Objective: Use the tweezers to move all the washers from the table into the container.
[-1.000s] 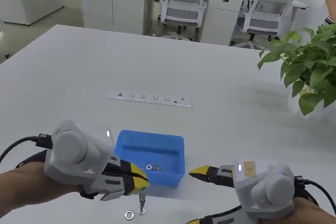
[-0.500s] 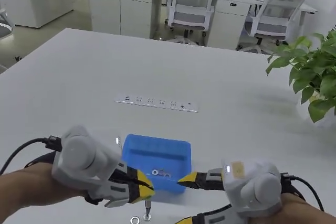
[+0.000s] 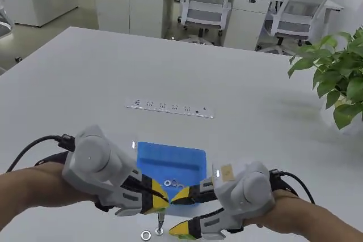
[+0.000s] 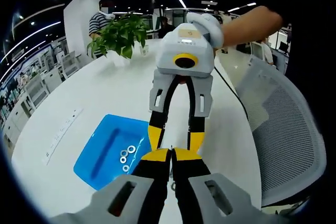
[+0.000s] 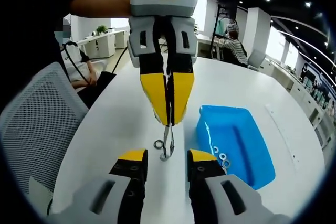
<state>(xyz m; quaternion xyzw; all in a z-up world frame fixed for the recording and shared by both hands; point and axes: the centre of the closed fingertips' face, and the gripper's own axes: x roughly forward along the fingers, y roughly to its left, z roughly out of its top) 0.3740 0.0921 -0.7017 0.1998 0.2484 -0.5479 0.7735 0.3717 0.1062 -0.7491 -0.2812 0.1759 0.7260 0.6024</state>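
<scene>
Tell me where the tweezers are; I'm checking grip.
In the right gripper view the tweezers hang from the left gripper, tips by a washer, left of the blue container.

Pwr strip (image 3: 169,108) on table (image 3: 85,72) ahead of left gripper (image 3: 159,199); plant (image 3: 334,77) fwd-right; chairs (image 3: 205,4) far beyond.

I look across a broad white table (image 3: 113,66) toward mesh chairs (image 3: 202,4), white cabinets (image 3: 110,4) and a potted plant (image 3: 334,77).
</scene>
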